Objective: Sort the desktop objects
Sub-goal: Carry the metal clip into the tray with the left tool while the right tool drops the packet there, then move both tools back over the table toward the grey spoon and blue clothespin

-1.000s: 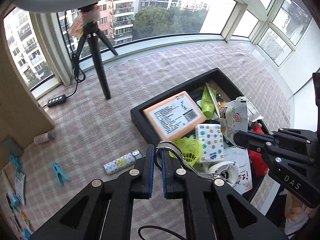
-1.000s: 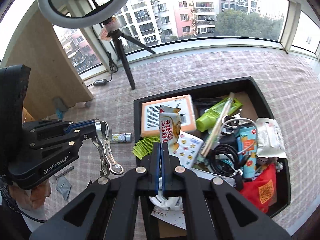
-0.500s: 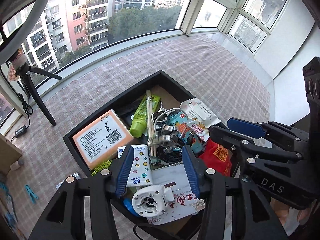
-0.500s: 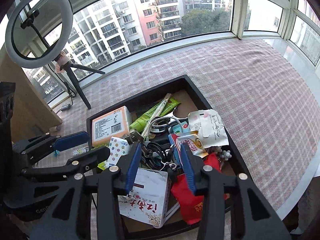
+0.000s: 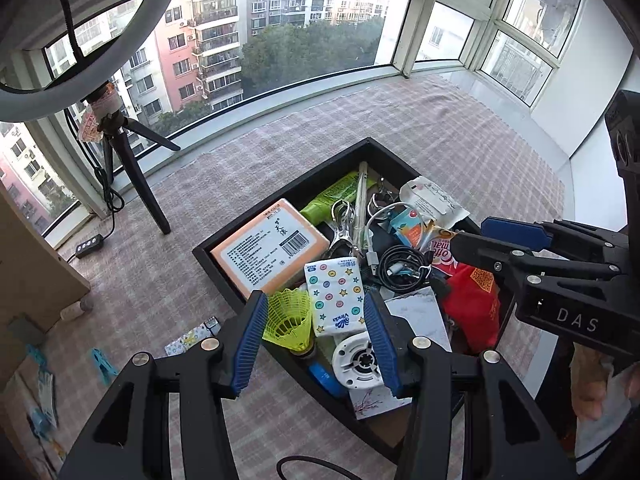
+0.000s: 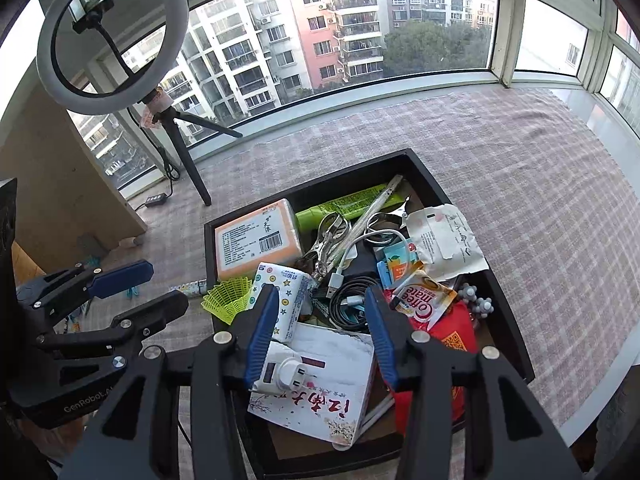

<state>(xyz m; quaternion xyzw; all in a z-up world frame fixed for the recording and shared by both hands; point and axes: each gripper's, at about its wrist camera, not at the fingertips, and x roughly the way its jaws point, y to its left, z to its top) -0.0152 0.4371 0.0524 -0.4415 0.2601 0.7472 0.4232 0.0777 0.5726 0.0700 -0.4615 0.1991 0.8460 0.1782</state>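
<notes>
Clutter filled the black rectangular tray (image 6: 508,320) on the pink checked cloth (image 6: 540,184). Left gripper (image 5: 316,338), at nine o'clock, stood apart, empty; right gripper (image 6: 320,326) was opening, empty.

curved bay window (image 6: 360,32) showing apartment blocks in daylight; pink checked cloth (image 6: 540,184) covers the surface; ring light (image 6: 112,36) on tripod.

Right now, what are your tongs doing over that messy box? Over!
Left tongs open, empty. Right tongs opening, nothing between them. Both above the black tray, piled full. Metal clip and coffee sachet lie inside. Nothing blocking.
</notes>
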